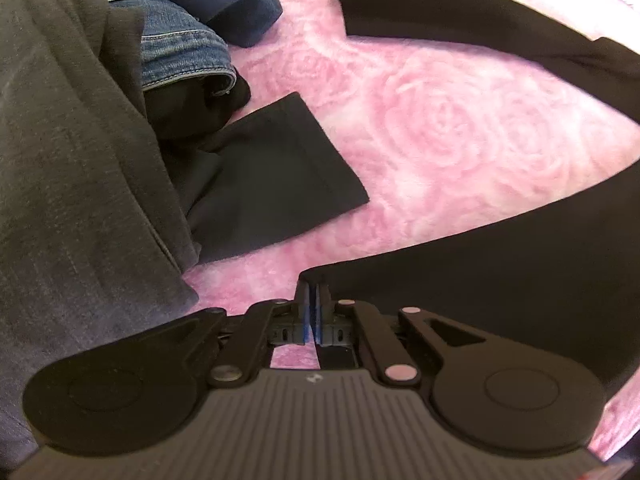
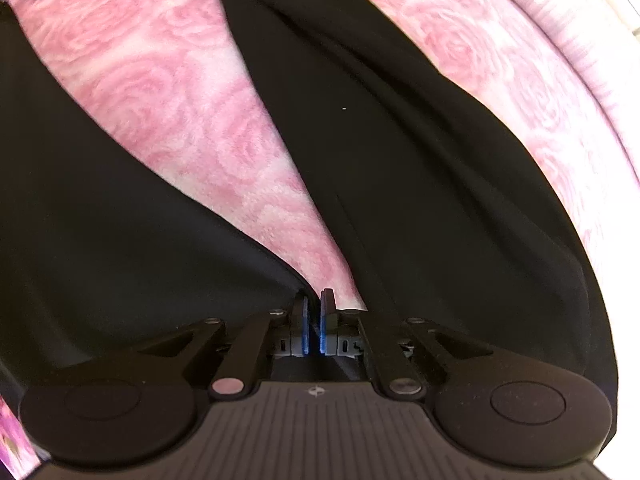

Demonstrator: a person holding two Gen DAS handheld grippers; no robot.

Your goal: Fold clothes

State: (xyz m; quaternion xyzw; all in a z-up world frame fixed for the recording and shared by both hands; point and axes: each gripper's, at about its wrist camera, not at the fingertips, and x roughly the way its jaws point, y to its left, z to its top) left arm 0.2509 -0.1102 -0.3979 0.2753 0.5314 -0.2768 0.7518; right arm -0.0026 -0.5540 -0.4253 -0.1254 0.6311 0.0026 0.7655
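Low centre of the left wrist view: left gripper [image 1: 313, 298] pinched nearly closed on an edge of the black trousers [image 1: 500, 272], cloth running off to the right and curving up the right side of the frame. Low centre of the right wrist view: right gripper [image 2: 315, 304] likewise closed down to a sliver, seemingly clamped on a fold of the same black trousers [image 2: 360, 160] right where two dark panels meet, though hard to tell how much cloth sits between the pads.

Beyond the fingertips in both views: pink rose-patterned blanket [image 1: 420, 128] under everything, showing between the two trouser legs. Further up in the left view: one hem end [image 1: 276, 176] lying flat at centre left, the other leg stretching across the top right. Far upper left: a pile of grey garment [image 1: 68, 140] and blue jeans [image 1: 180, 32], close beside the nearer hem.

For a good fold, judged from this: keep both pinches firm and level with each other, hold the edge taut between the two grippers so no slack bunches, lift just enough to clear the blanket pile, and carry one leg squarely over the other. Worth steering clear of the heap at upper left, to avoid snagging the grey cloth or dragging the hem under it
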